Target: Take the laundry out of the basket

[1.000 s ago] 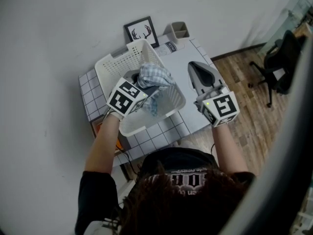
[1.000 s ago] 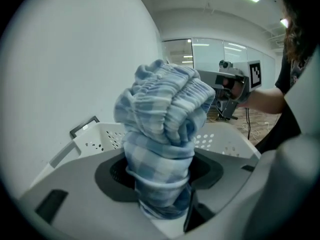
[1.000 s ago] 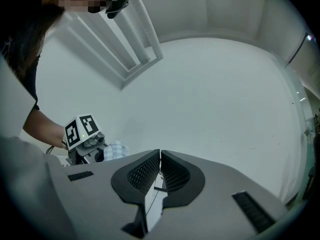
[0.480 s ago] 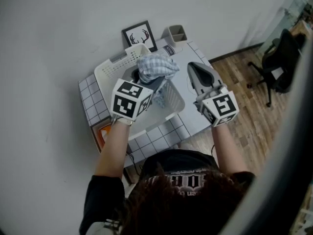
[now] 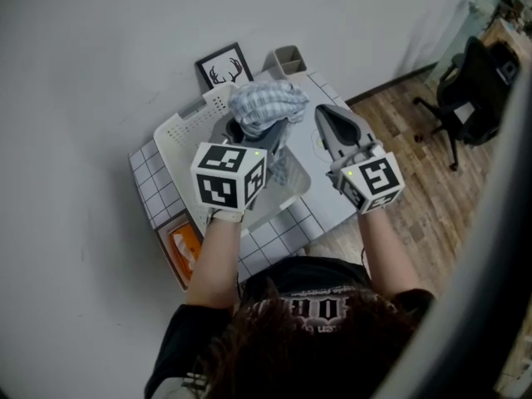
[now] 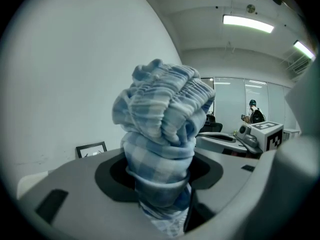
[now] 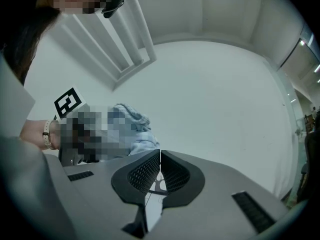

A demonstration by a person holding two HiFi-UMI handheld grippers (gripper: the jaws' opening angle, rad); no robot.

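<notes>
A bunched blue-and-white checked cloth (image 5: 264, 106) (image 6: 162, 144) is clamped in my left gripper (image 5: 249, 135) (image 6: 160, 184), which holds it well above the white plastic laundry basket (image 5: 184, 135) on the tiled table. The cloth's tail hangs down toward the basket. My right gripper (image 5: 339, 127) (image 7: 159, 171) hovers to the right of the basket over the table, its jaws shut with nothing between them. In the right gripper view the cloth (image 7: 132, 129) shows at left beside the left gripper's marker cube.
A framed antler picture (image 5: 221, 66) and a small grey holder (image 5: 287, 58) stand at the table's back edge by the wall. An orange item (image 5: 184, 246) lies below the table's left side. An office chair (image 5: 465, 98) stands on the wood floor at right.
My left gripper has risen and moved back toward the wall, lifting the checked cloth out of the basket. The right gripper has stayed almost where it was.
</notes>
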